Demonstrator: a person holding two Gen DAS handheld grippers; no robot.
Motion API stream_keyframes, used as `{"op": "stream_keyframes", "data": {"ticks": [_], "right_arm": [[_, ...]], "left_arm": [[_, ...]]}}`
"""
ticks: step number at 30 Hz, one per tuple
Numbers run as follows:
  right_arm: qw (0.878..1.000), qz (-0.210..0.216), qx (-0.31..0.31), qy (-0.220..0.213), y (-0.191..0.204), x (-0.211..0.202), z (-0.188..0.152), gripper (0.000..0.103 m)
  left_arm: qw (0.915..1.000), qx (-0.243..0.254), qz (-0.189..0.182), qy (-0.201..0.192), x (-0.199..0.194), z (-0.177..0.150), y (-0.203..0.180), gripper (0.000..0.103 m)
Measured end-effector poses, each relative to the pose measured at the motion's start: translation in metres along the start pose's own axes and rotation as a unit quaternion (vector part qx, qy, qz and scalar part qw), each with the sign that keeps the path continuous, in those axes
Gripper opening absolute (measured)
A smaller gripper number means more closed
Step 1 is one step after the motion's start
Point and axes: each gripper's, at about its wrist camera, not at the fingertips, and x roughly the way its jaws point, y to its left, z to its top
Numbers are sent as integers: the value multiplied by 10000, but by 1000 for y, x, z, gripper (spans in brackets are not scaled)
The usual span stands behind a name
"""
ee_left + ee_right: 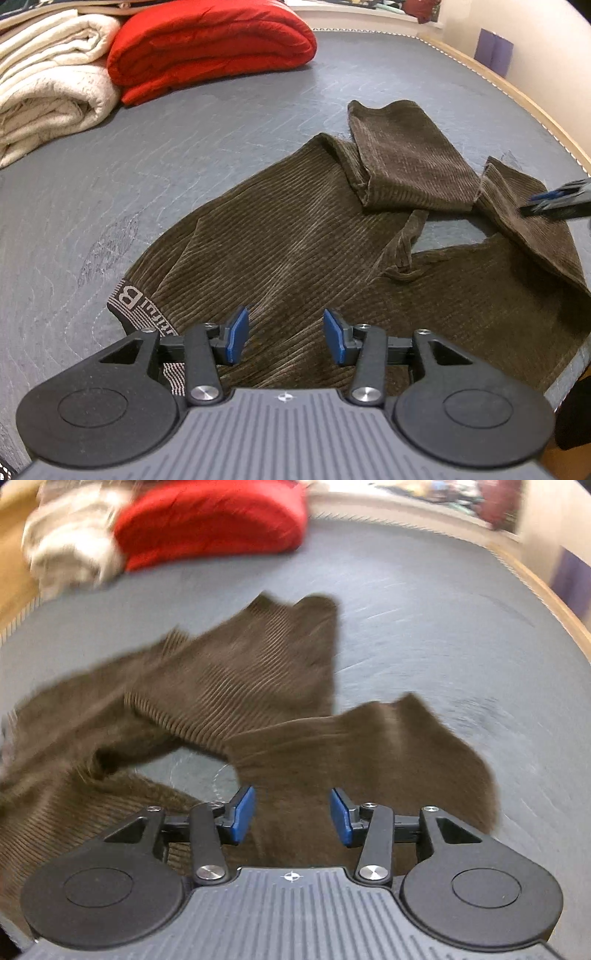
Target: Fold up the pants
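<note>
I am holding the left gripper (284, 334) over the waist end of the brown corduroy pants (295, 240), pads apart with only cloth showing below the gap and nothing pinched. The right gripper (291, 818) is likewise gaping over one leg end, gripping nothing; its view is smeared by motion. The pants are lying crumpled on the grey mattress (184, 147), waistband (127, 301) at about 8 o'clock in the left view, both legs running off toward 2 o'clock, each doubled back on itself, with a patch of mattress showing between them. Folded cream blanket (48, 81) and red quilt (210, 48) are sitting at 11 o'clock, well apart from the work. Risks I am noting: closing now on a doubled-back leg would, I judge, catch two layers and lock the crease in; the legs are not aligned, so any fold would come out skewed; the near edge is hanging close to the mattress rim and a pull could drag it off.
</note>
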Motion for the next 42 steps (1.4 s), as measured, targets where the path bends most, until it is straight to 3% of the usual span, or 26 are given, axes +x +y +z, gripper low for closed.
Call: {"op": "stream_keyframes", "data": {"ticks": [2, 6, 8, 9, 10, 14, 17, 19, 22, 27, 29, 31, 33, 35, 37, 39, 40, 42], "right_arm": [[9988, -155, -360, 296, 24, 26, 7, 49], [9936, -543, -870, 473, 55, 60, 20, 52], [9891, -894, -1052, 521, 62, 71, 20, 45], [9882, -1000, -1061, 480, 61, 72, 21, 29], [9895, -1017, -928, 445, 55, 70, 23, 11], [9929, -1182, 43, -97, 9, 31, 32, 10], [9836, -1383, 987, -605, -48, -18, 20, 10], [9682, -1674, 1655, -846, -93, -49, -3, 9], [9356, -2150, 2643, -928, -162, -89, -54, 9], [8561, -3046, 4130, -614, -262, -133, -158, 9], [8316, -3105, 4594, -309, -291, -134, -194, 9], [8085, -2803, 5174, -112, -308, -131, -227, 9], [8011, -2710, 5336, -59, -313, -127, -238, 9], [8126, -2810, 5107, 35, -309, -120, -231, 9], [8102, -2947, 5064, 162, -312, -118, -226, 16], [7847, -3346, 5206, 340, -315, -122, -225, 27], [7613, -3800, 5237, 403, -316, -127, -223, 30], [7329, -4190, 5358, 134, -316, -138, -217, 30]], "left_arm": [[10000, -43, 20, -1, 2, 2, 2, 51], [9999, -136, 74, 18, 6, 4, 10, 51], [9998, -139, 155, 55, 7, 3, 16, 51], [9997, -155, 173, 57, 7, 3, 20, 51], [9997, -184, 179, 48, 7, 3, 23, 51], [9992, -351, 173, -31, 2, 4, 33, 51], [9991, -396, 127, -106, -3, 6, 33, 51], [9991, -365, 101, -164, -7, 6, 29, 51], [9994, -268, 33, -218, -13, 5, 20, 51], [9998, -8, 0, -214, -16, 1, 3, 51], [9999, 57, 49, -153, -12, 0, 0, 51], [9999, 43, 92, -72, -7, 0, -1, 51], [9999, 34, 139, 32, -1, -1, -2, 51], [9998, 80, 163, 72, 3, -1, -4, 51], [9998, 107, 157, 74, 4, 0, -5, 51], [9999, 71, 119, 53, 4, 1, -5, 52], [9999, 61, 114, 50, 4, 1, -4, 54], [9999, 65, 137, 59, 5, 1, -3, 55]]}}
